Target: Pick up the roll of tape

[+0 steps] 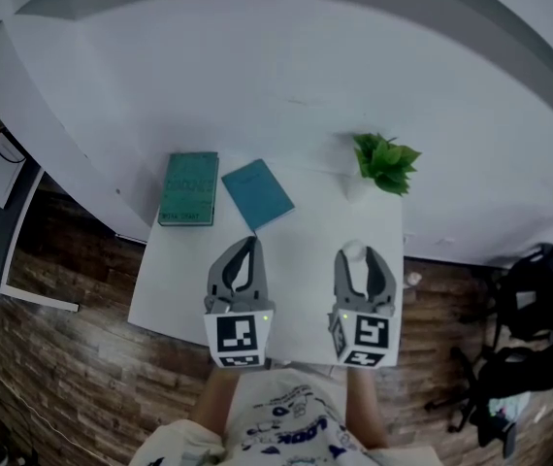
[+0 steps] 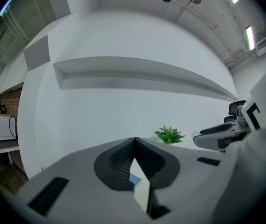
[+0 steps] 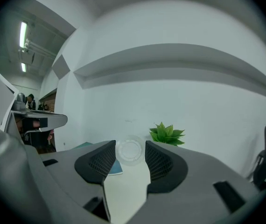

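The roll of tape (image 3: 129,150), pale and see-through, stands on edge between the tips of my right gripper (image 3: 130,148), which is shut on it. The head view shows the roll (image 1: 353,251) as a small white shape at the tip of the right gripper (image 1: 359,258), over the right part of the white table (image 1: 296,299). My left gripper (image 1: 247,245) hovers beside it to the left. Its jaws meet at the tips and hold nothing. In the left gripper view the left gripper (image 2: 134,142) is shut, with a sliver of blue book below.
A green book (image 1: 189,188) and a blue book (image 1: 257,193) lie at the table's far left. A small potted plant (image 1: 385,163) stands at the far right corner against the white wall. A black office chair (image 1: 538,294) is on the wooden floor to the right.
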Tool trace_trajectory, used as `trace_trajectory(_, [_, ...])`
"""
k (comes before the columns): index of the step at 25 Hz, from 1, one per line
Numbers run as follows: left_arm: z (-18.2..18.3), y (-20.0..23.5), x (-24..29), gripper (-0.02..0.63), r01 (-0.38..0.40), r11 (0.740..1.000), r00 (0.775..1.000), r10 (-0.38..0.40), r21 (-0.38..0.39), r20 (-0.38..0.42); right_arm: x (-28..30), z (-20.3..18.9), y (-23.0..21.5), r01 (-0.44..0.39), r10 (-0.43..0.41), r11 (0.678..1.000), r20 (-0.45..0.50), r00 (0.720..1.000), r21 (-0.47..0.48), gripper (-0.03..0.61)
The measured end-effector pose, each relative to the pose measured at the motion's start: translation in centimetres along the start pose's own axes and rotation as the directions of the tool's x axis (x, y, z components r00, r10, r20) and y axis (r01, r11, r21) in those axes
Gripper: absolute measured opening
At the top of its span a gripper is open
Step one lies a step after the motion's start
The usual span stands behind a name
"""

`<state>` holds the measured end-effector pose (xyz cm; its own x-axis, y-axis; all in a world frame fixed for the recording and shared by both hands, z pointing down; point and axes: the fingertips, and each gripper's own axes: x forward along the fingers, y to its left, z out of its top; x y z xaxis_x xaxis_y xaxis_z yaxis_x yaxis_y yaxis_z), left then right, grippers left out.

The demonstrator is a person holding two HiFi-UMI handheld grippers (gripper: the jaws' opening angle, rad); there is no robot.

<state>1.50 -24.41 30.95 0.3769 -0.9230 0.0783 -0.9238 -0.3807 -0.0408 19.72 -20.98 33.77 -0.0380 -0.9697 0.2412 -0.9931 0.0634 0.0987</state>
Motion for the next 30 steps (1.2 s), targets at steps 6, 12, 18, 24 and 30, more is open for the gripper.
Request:
trace_trajectory(6, [0.5, 0.1, -0.3, 0.002, -0.007, 0.999, 1.000, 0.007, -0.036, 0.016, -0.6, 1.9, -0.1, 0.012, -0.010, 1.000, 0.130, 0.991, -0.010, 0.195])
trace_trajectory(12, [0.7, 0.2, -0.4, 0.002, -0.007, 1.000, 1.000, 0.008, -0.031, 0.022, -1.0, 2.3, -0.2, 0.017, -0.018, 1.000, 0.179, 0.984, 0.007, 0.195])
trace_trajectory(18, [0.6, 0.6, -0.2, 0.002, -0.002, 1.000, 1.000, 0.002, -0.016, 0.021, -0.6, 1.8, 0.0, 0.021, -0.021, 1.000, 0.111, 0.994, 0.006, 0.195])
trace_trajectory(24, [0.2, 1.0, -0.1, 0.002, 0.005, 1.000, 1.000, -0.005, 0.010, 0.016, -0.3, 2.2, 0.0, 0.029, -0.031, 0.999, 0.155, 0.987, 0.013, 0.195])
trace_trajectory(30, [0.1, 1.1, 0.0, 0.002, 0.002, 1.000, 1.000, -0.001, -0.031, 0.011, -0.1, 2.0, -0.1, 0.033, -0.034, 0.999, 0.159, 0.987, 0.009, 0.195])
